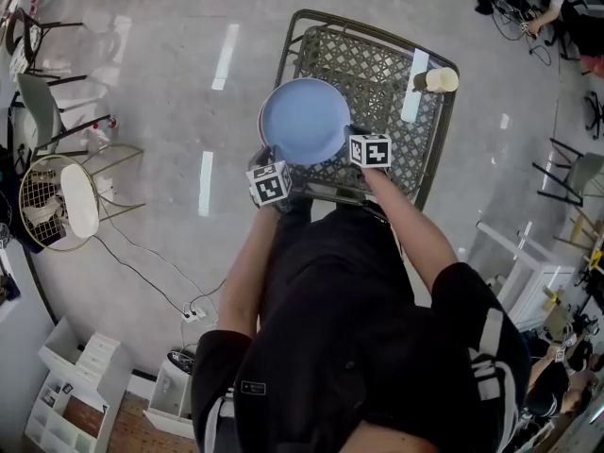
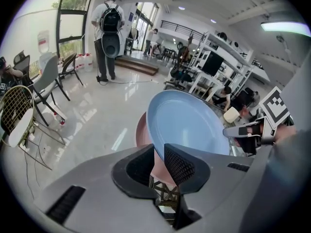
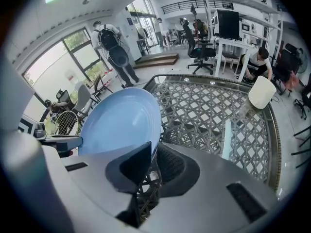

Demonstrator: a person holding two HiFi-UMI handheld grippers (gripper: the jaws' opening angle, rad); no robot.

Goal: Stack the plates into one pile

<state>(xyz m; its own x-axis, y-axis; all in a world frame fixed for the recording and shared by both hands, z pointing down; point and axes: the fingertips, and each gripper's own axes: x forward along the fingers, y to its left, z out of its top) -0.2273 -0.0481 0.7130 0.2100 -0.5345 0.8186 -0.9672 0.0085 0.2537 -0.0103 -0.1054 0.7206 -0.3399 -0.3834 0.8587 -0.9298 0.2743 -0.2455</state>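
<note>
The blue plate (image 1: 304,121) is pinched tight on its left edge by the left hand-held gripper (image 2: 159,152) and on its right edge by the right hand-held gripper (image 3: 154,152), with the pink plate (image 2: 142,130) right under it on the metal table (image 3: 204,106).

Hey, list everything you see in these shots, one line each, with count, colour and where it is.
pale blue round plate: one, blue, held over the table's near left part
pink round plate: one, pink, right beneath the blue one
metal lattice table: one, dark grey, before the person
cream cup: one, cream, table's far right corner
flat white strip: one, white, beside the cup
round wire chair: one, gold, white cushion, floor at left
left tool: grey, clamped on the plates' rim
right tool: grey, clamped on the blue plate's rim
</note>
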